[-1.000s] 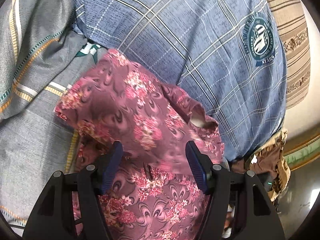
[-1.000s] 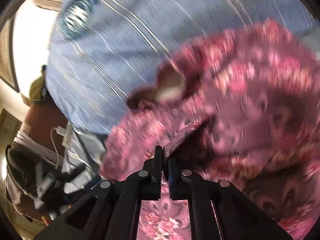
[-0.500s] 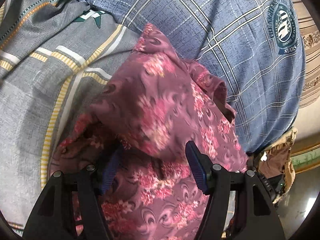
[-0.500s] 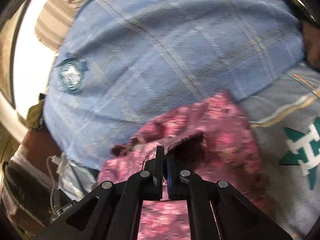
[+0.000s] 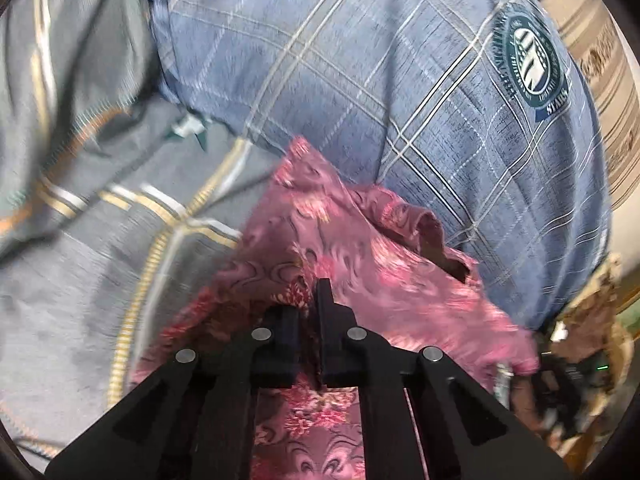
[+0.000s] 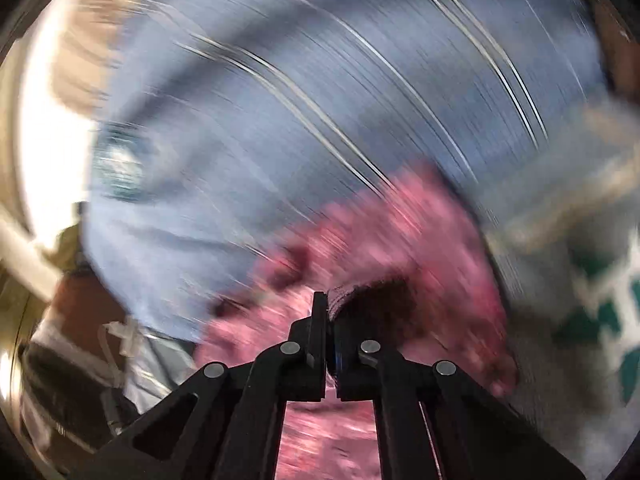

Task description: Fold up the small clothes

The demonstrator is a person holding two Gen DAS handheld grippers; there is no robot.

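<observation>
A small pink floral garment (image 5: 360, 248) lies bunched on a grey bedsheet (image 5: 80, 260), against a blue checked pillow (image 5: 360, 80). In the left wrist view my left gripper (image 5: 314, 292) has its jaws closing, and they now pinch a fold of the garment near its middle. The right wrist view is heavily blurred. There my right gripper (image 6: 326, 300) is shut on a dark-backed edge of the same pink garment (image 6: 400, 232), which rises from the jaws toward the pillow (image 6: 320, 120).
The grey sheet has yellow stripes and a green star pattern (image 6: 592, 312). A striped beige cushion (image 5: 600, 80) sits behind the pillow. Brown cloth and dark clutter (image 5: 580, 340) lie off the bed's edge, also seen as dark clutter (image 6: 72, 352) at the lower left.
My left gripper's jaws went from wide apart to pinched on the pink cloth. The right gripper kept its hold and lifted the garment's edge across toward the pillow.
</observation>
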